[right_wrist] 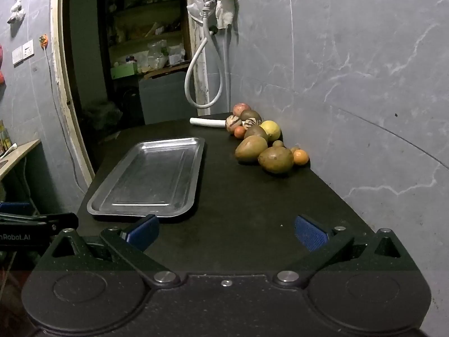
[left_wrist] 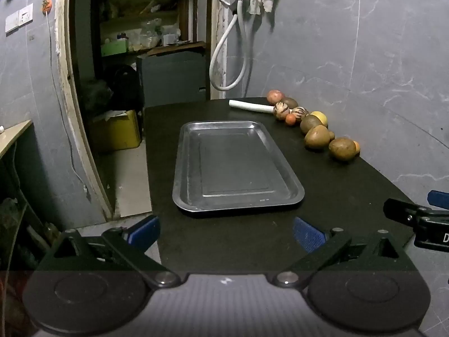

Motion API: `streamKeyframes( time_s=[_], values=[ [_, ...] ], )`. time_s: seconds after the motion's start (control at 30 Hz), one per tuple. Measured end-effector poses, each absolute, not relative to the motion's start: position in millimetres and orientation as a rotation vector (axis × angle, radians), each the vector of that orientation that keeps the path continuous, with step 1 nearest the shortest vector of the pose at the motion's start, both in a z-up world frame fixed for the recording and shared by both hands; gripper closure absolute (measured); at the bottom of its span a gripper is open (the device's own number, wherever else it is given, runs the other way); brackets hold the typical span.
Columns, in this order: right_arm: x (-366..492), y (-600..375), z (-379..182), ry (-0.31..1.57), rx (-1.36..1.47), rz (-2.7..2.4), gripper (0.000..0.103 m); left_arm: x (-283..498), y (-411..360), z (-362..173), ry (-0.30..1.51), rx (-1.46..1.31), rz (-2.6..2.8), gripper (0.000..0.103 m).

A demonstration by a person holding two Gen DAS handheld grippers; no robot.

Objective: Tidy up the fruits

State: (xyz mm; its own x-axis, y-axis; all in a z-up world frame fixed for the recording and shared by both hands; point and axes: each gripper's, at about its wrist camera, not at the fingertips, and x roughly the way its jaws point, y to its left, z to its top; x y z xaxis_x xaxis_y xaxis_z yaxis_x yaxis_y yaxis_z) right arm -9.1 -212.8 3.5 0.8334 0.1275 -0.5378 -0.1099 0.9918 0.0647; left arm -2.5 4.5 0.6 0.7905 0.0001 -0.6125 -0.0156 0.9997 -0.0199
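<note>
Dim, bluish light; sharp centre, fisheye-bent edges, dark corners.

**Fruits in a row, tray bare**

The fruits (right_wrist: pixel 262 137) lie bunched in a line on the dark tabletop (right_wrist: pixel 247 196) along the wall: brownish-green mangoes (right_wrist: pixel 275 159) nearest, small oranges (right_wrist: pixel 300 157), a yellow one (right_wrist: pixel 271 130), two striped ones (kind unclear) (left_wrist: pixel 281 110) and a reddish one (left_wrist: pixel 275 97) at the far end. The steel tray (left_wrist: pixel 291 193) lies flat, well apart from them.

Left gripper (right_wrist: pixel 36 224) body, seen in right wrist view: white lettering "nRobot.AI" (start cut off).
</note>
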Motion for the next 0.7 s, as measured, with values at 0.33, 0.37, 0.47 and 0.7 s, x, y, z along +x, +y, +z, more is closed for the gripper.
streamKeyframes(
  time_s=[0.33, 0.37, 0.47, 0.7],
  values=[
    [-6.5, -211.2, 1.9, 0.573, 0.034, 0.127, 0.0, -1.5, 6.2, -1.2, 0.659, -0.024, 0.01, 0.001],
    [-6.6, -211.0, 2.3, 0.573, 0.034, 0.128, 0.0, -1.5, 6.4, -1.1, 0.659, -0.024, 0.011, 0.001],
    [-6.8, -210.7, 3.6, 0.573, 0.033, 0.13, 0.0, -1.2, 7.3, -1.1, 0.66, -0.025, 0.012, 0.001],
    [-4.7, -210.2, -1.4, 0.577, 0.032, 0.135, 0.0, -1.4, 10.2, -2.8, 0.662, -0.027, 0.012, 0.001]
  ],
)
